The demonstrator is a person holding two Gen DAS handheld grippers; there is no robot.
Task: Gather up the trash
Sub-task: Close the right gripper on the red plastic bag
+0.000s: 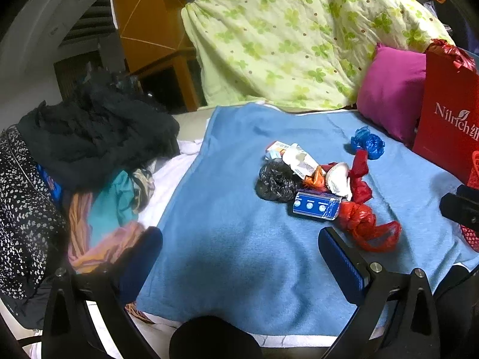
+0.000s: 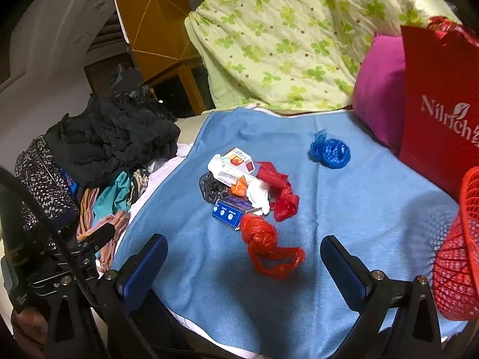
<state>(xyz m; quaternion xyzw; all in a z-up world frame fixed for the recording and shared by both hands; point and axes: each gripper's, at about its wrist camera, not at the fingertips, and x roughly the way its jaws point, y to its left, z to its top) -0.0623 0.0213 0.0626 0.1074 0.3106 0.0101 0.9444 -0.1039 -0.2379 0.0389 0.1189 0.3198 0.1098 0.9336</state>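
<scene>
A heap of trash lies on the blue blanket: a black plastic bag, a blue box, a white carton, red plastic bags and a blue plastic bag. In the right wrist view the same red bag lies just ahead, between the fingers, with the blue box and blue bag beyond. My left gripper hangs open over bare blanket, short of the heap. My right gripper is open too, empty. A red mesh basket stands at its right.
A red paper bag and a magenta pillow stand at the right. A green clover quilt rises behind. Piled clothes fill the left side. The left gripper's body shows at the right wrist view's lower left.
</scene>
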